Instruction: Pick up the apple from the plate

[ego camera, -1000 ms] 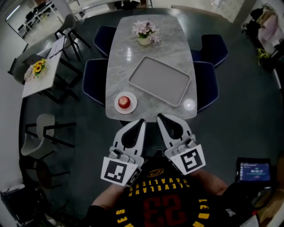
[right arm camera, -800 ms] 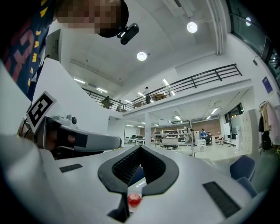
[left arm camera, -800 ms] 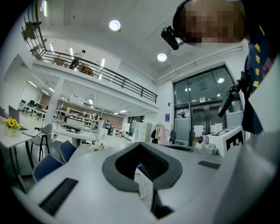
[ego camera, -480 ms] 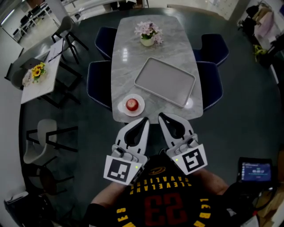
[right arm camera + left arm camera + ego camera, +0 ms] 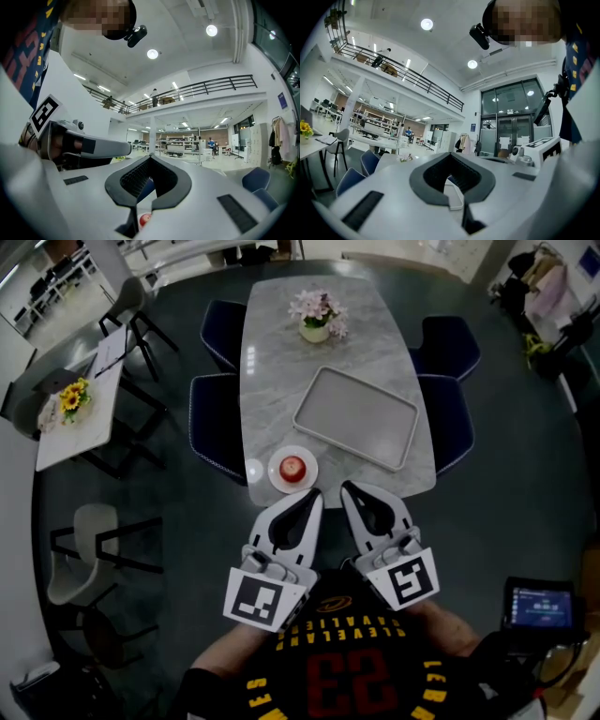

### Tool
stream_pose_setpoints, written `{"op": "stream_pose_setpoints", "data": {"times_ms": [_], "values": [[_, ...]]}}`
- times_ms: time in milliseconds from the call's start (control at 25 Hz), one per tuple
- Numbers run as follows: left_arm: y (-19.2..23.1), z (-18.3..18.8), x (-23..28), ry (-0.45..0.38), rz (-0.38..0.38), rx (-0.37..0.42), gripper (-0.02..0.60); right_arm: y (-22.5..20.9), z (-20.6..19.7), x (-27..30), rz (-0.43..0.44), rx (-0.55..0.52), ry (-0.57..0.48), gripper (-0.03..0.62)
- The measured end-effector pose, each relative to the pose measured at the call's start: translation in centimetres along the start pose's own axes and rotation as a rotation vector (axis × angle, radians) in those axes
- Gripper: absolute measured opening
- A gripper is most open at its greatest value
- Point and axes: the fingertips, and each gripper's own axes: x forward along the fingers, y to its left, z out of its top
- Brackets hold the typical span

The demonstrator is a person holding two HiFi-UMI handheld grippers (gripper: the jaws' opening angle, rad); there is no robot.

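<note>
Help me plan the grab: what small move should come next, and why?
Probably open the left gripper: its jaws are shut and empty, and the apple sits untouched on the plate just ahead of its tips, at the table's near edge.

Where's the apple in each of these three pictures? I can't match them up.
Head view: apple on its white plate at the table's near edge.
Left gripper view: not in it.
Right gripper view: small red spot, low centre.
Shared landmark: the blue chairs, left in the left gripper view, right in the right gripper view.
</note>
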Motion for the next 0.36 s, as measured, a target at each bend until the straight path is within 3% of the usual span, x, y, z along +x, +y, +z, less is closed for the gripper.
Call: {"op": "stream_pose_setpoints", "data": {"times_ms": [360], "values": [[3.8,0.1,-2.0,-0.008,-0.026,-0.018,0.000,2.7,-0.6,2.9,-0.037,-0.001,0.001,0.006]]}}
